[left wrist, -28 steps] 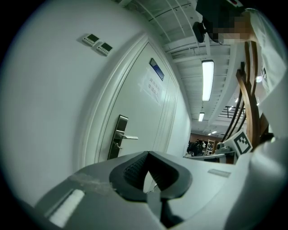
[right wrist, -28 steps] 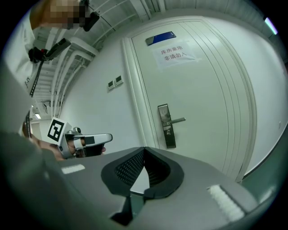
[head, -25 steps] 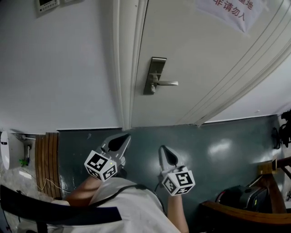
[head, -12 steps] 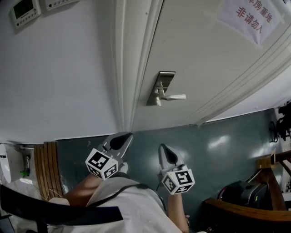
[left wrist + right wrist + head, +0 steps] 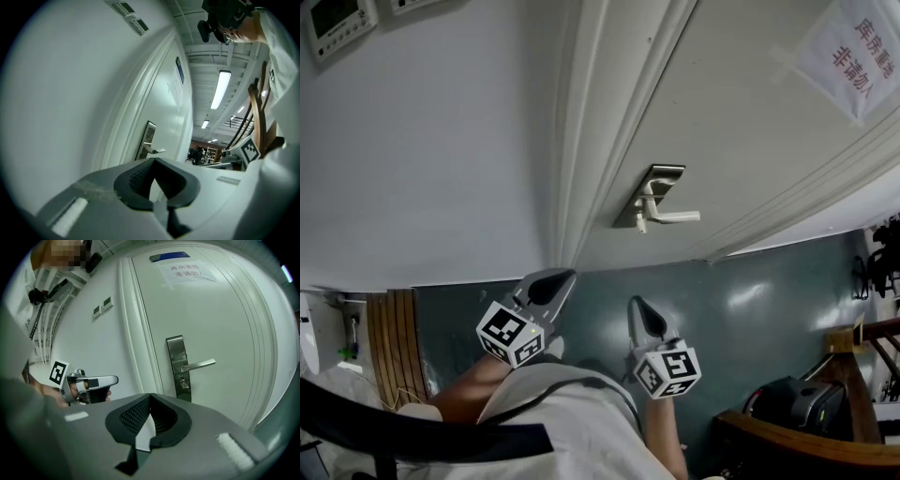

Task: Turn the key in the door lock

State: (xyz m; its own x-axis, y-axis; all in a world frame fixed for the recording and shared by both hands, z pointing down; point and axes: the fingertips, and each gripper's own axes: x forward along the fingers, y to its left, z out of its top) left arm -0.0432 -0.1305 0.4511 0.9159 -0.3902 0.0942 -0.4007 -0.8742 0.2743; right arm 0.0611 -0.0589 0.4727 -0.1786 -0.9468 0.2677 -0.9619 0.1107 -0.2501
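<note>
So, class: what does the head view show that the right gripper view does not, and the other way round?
Only the head view: the wooden slats at the foot of the wall, and the marker cube on the right gripper.

Only the right gripper view: the blue plate above the door, and that gripper's jaws close up, shut with nothing between them.

Both: the door, its handle, the paper notice and the left gripper.
</note>
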